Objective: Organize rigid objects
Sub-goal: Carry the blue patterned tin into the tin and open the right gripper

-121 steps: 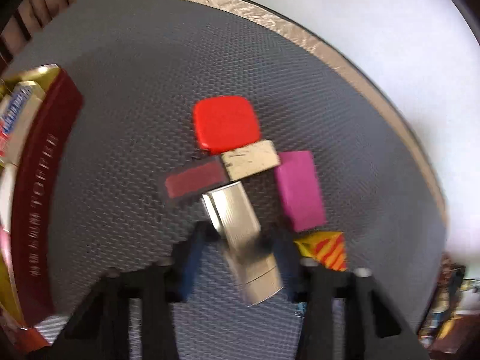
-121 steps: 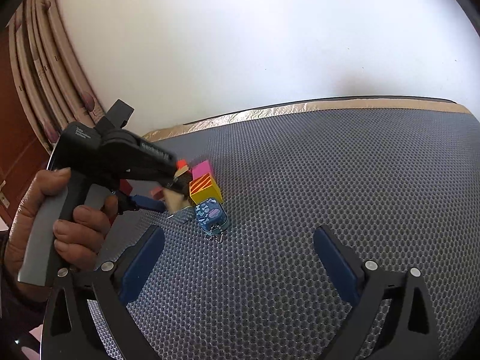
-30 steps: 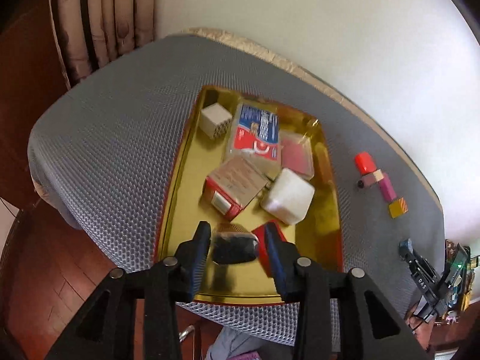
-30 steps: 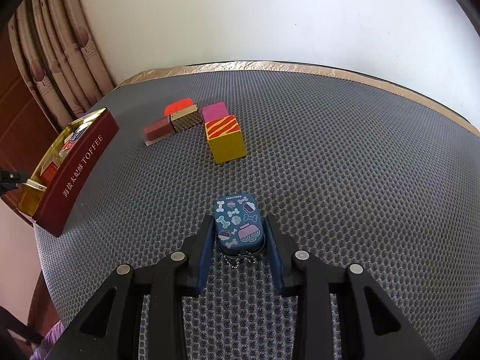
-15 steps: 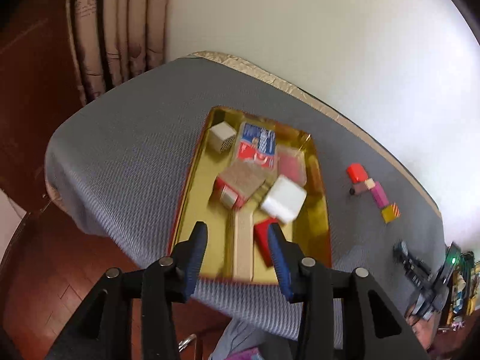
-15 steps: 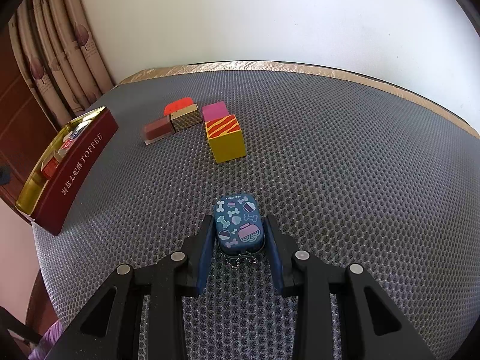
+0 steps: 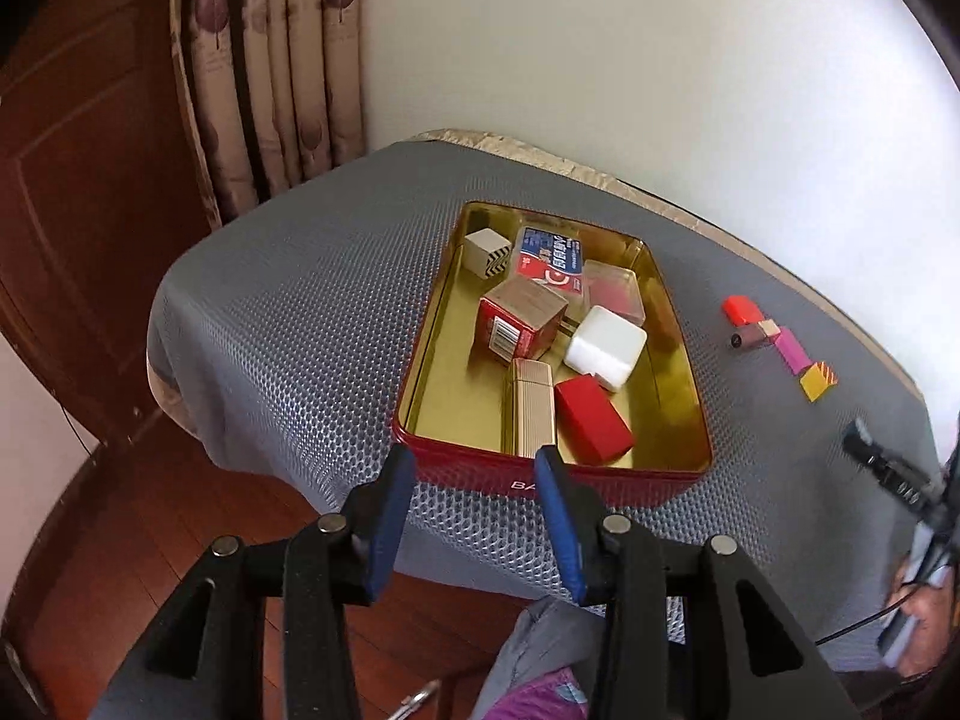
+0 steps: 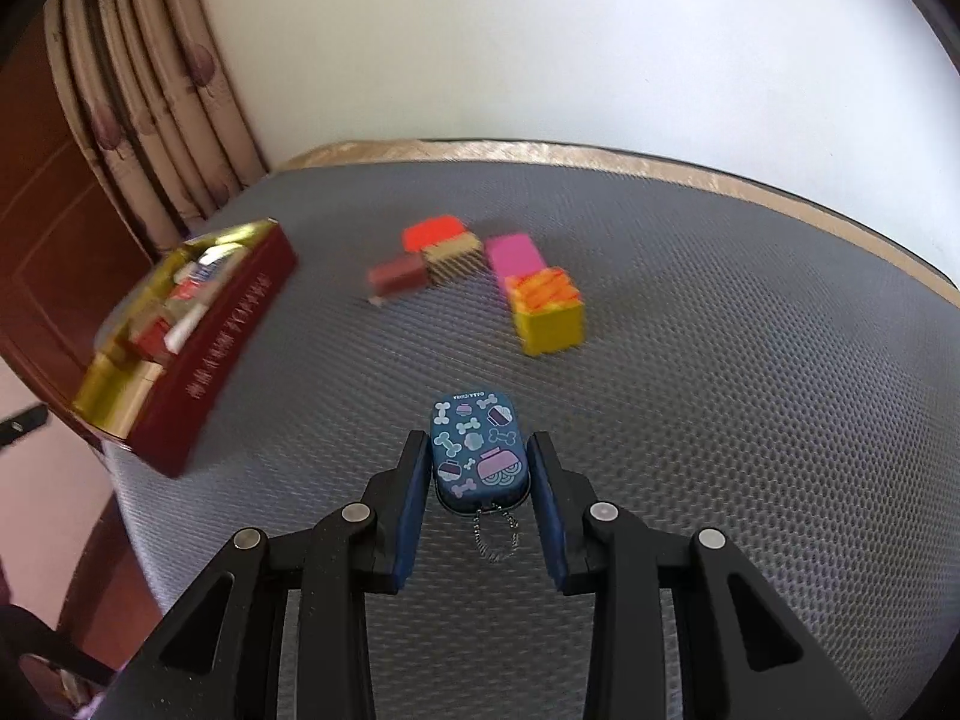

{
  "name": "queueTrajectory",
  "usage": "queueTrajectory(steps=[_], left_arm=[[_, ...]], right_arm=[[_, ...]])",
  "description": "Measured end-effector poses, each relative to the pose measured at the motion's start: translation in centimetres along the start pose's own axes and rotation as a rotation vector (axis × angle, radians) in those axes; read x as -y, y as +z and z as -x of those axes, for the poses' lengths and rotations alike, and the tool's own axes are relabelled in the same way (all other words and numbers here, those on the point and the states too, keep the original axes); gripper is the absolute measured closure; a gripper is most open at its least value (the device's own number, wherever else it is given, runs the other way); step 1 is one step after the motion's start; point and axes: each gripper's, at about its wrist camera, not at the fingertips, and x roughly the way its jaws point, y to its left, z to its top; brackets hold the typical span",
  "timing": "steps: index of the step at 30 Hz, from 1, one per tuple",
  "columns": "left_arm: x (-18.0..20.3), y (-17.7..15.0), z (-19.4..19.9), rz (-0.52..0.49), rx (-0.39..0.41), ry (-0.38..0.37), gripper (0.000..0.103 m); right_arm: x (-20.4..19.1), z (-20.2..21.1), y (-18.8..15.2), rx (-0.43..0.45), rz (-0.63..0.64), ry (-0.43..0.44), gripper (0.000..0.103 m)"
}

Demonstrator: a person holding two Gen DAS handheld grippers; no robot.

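Note:
A red toffee tin (image 7: 672,483) with a gold inside holds a gold lighter (image 7: 533,405), a red block (image 7: 593,419), a white cube (image 7: 605,347) and several other boxes. My left gripper (image 7: 475,468) is open and empty, raised in front of the tin's near wall. My right gripper (image 8: 480,450) is shut on a small blue patterned tin (image 8: 479,450) with a ball chain, just above the grey mat. The red tin also shows at the left of the right wrist view (image 8: 228,336). Loose blocks lie on the mat: red (image 8: 433,233), checkered (image 8: 453,257), maroon (image 8: 397,275), pink (image 8: 516,257), yellow striped (image 8: 549,309).
The grey mesh mat (image 7: 288,324) covers a table against a white wall. A curtain (image 7: 264,60) and a wooden door (image 7: 78,180) stand at the left. The table edge drops to a wooden floor (image 7: 150,540) near me. The loose blocks (image 7: 780,342) lie right of the tin.
My left gripper let the gold lighter go into the tin and pulled back and up, empty. My right gripper closed on the blue tin and has swung left with it.

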Motion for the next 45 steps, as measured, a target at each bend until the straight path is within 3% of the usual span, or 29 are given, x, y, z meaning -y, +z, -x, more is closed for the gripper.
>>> queueTrajectory(steps=[7, 12, 19, 27, 39, 45], left_arm=[[-0.7, 0.1, 0.9, 0.018, 0.057, 0.076, 0.060], [-2.9, 0.3, 0.3, 0.118, 0.017, 0.066, 0.060], [-3.5, 0.1, -0.6, 0.136, -0.036, 0.042, 0.060], [-3.6, 0.1, -1.3, 0.140, -0.066, 0.025, 0.060], [-3.2, 0.1, -1.7, 0.124, -0.080, 0.019, 0.060], [-3.0, 0.0, -1.5, 0.110, -0.076, 0.016, 0.060]], right_arm=[[-6.9, 2.2, 2.4, 0.040, 0.063, 0.160, 0.072], [-14.6, 0.7, 3.7, 0.009, 0.183, 0.268, 0.072], [-21.0, -4.6, 3.6, -0.066, 0.284, 0.265, 0.072], [-22.7, -7.7, 2.7, -0.113, 0.323, 0.219, 0.072], [-21.5, -8.3, 3.3, -0.088, 0.277, 0.226, 0.069], [-16.1, -4.5, 2.4, 0.027, 0.163, 0.177, 0.049]])
